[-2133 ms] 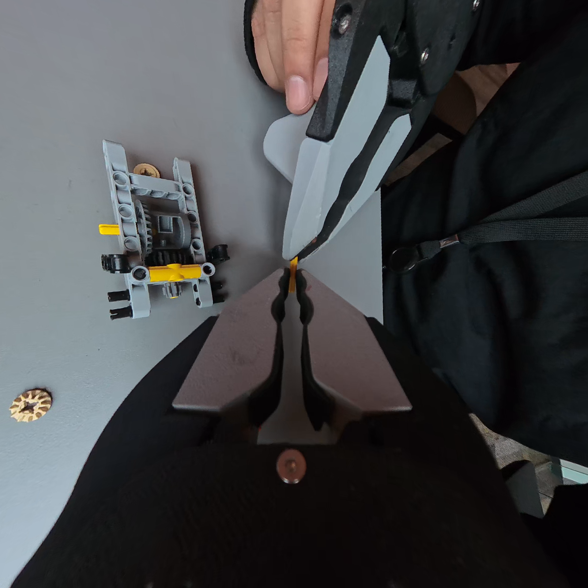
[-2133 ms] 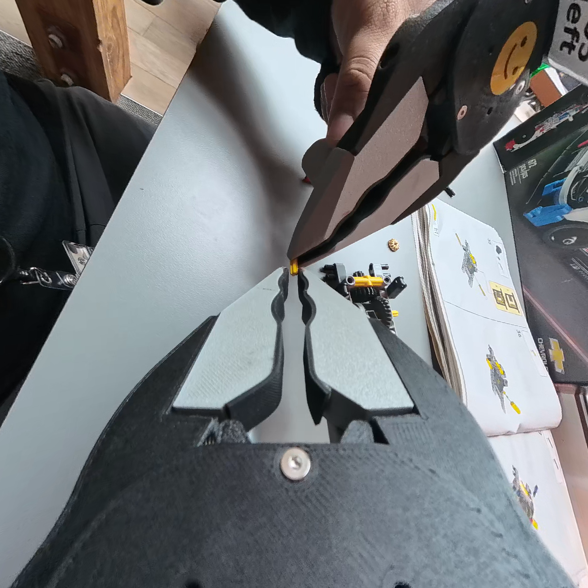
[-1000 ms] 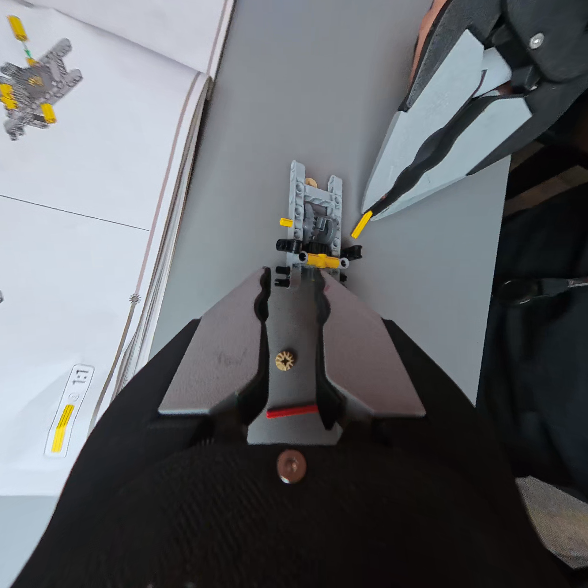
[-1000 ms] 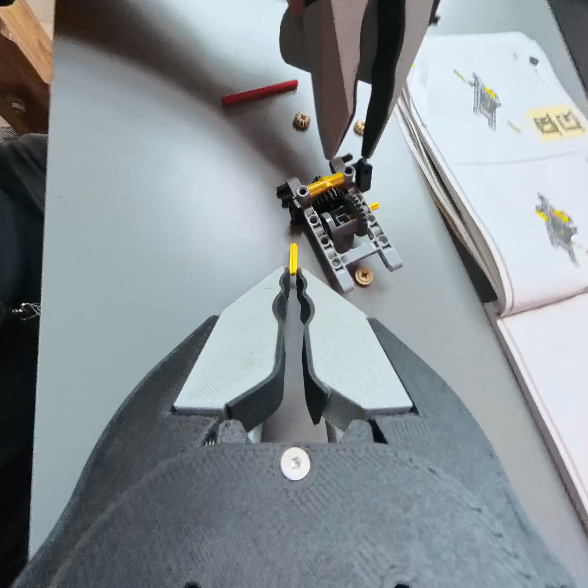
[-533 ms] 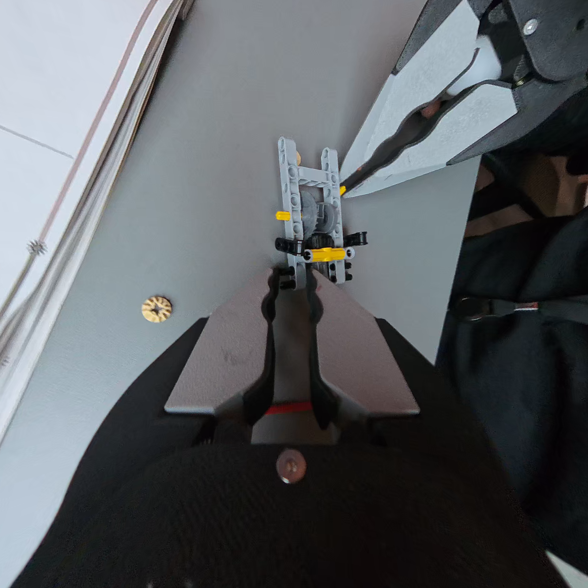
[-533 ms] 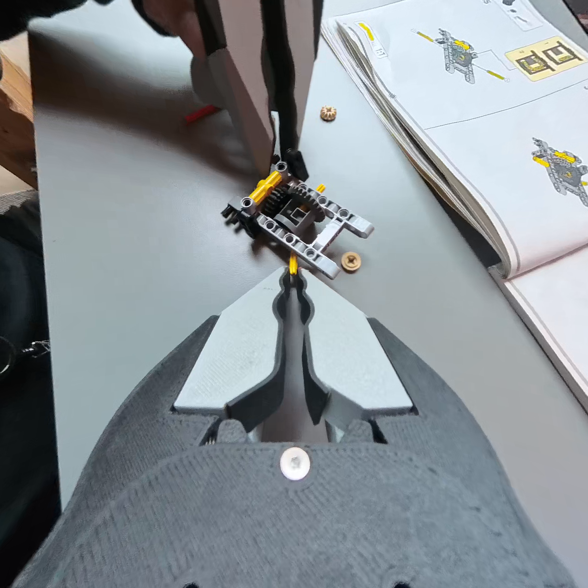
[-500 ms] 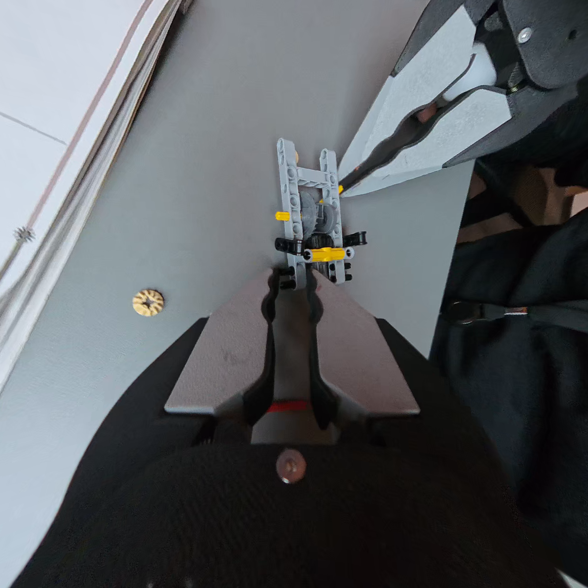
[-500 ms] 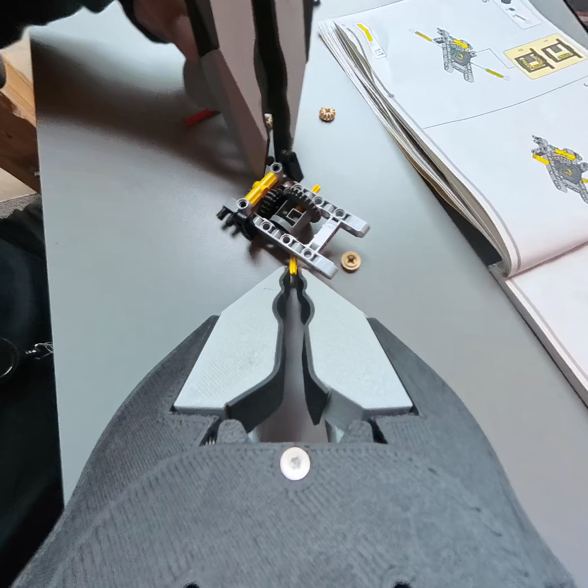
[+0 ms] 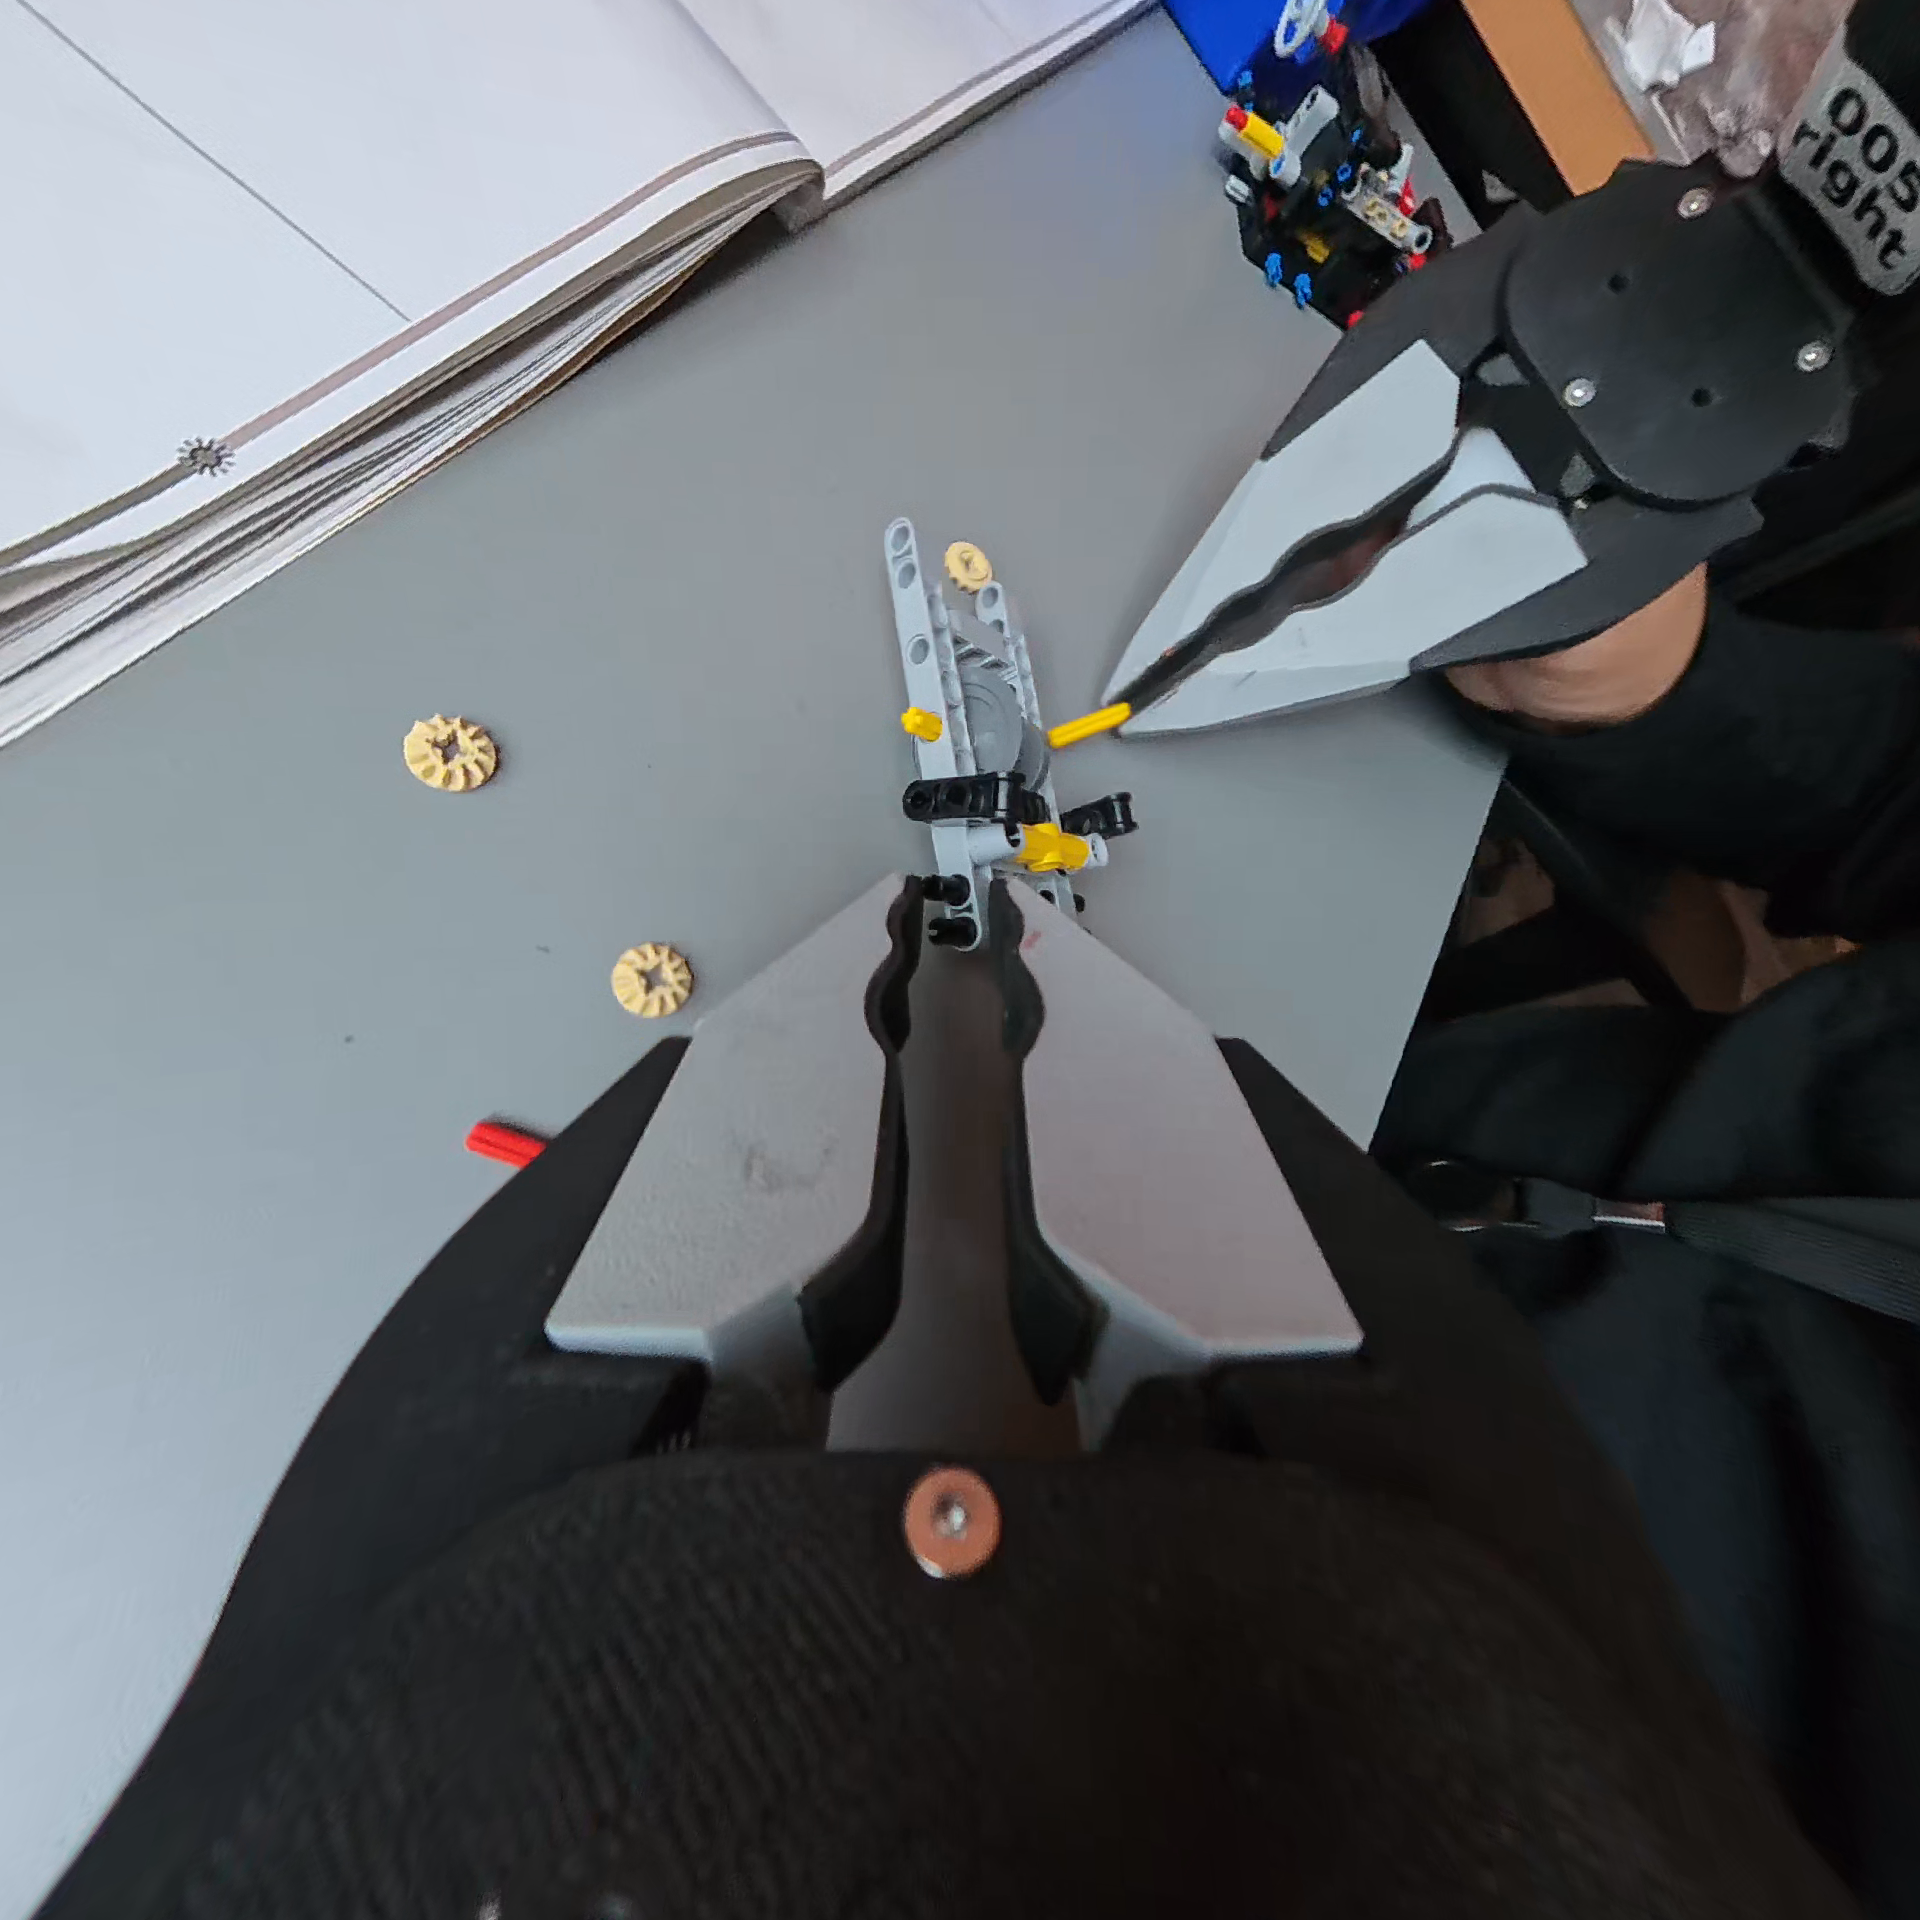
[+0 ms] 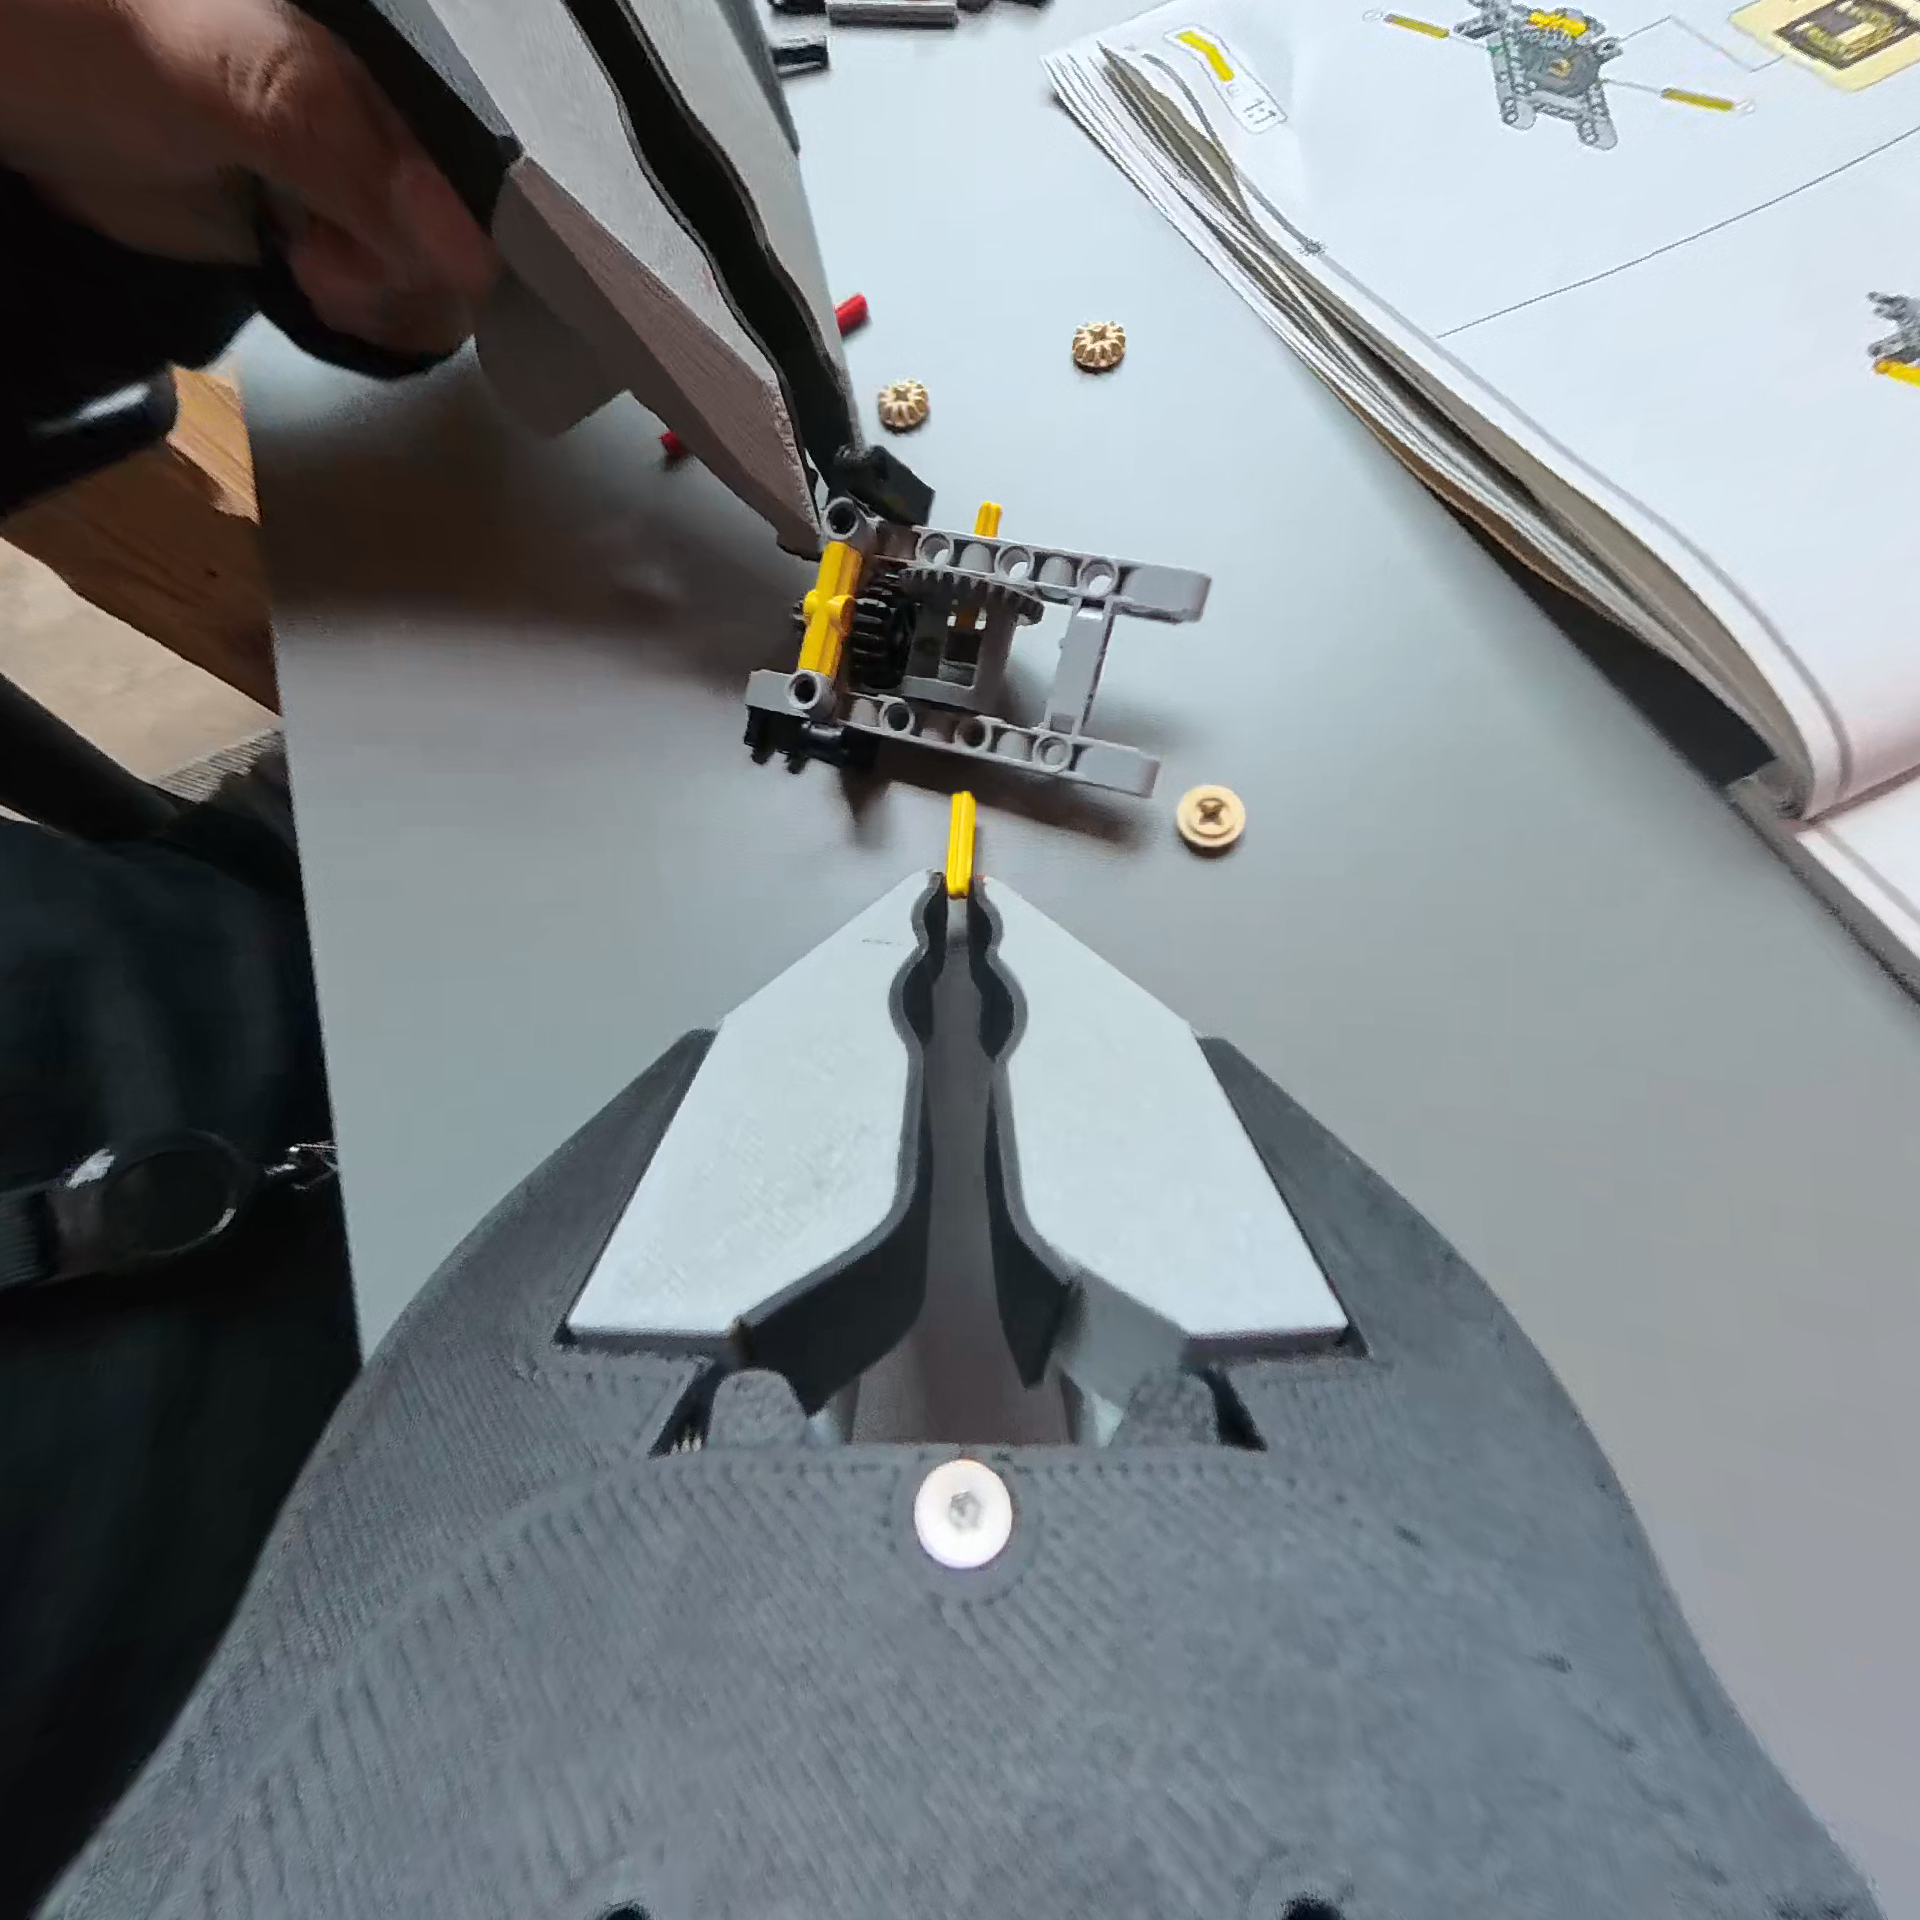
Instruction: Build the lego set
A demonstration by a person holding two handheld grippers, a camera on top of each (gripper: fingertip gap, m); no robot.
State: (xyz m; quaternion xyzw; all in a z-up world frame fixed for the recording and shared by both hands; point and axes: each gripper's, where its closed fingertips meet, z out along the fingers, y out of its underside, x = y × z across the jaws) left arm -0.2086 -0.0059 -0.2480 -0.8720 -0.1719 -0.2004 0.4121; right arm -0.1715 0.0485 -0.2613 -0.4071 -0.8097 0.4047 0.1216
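Note:
A grey frame assembly [image 9: 961, 717] with gears and a yellow cross piece sits on the grey table [image 9: 623, 623]. My left gripper [image 9: 951, 904] is shut on its near end and holds it tipped on edge. My right gripper [image 10: 958, 885] is shut on a short yellow axle [image 10: 961, 840] that points at the side beam of the assembly [image 10: 966, 644], a small gap short of it. In the left wrist view the right gripper [image 9: 1117, 717] comes in from the right with the axle [image 9: 1086, 724]. In the right wrist view the left gripper [image 10: 831, 509] comes in from the upper left.
Two tan gears [image 9: 449, 751] [image 9: 651, 978] and a red axle [image 9: 504, 1141] lie left of the assembly, a tan round piece [image 10: 1210, 819] beside it. The open instruction booklet [image 10: 1558, 260] lies along one side. A second, multicoloured build [image 9: 1320, 208] stands far off. The table edge [image 9: 1455, 935] is near. Some 8 cm of space lies between my two pairs of fingers.
The left gripper has closed on the assembly's end, then turned and tipped it. The right gripper has drawn the yellow axle a little back from the side beam.

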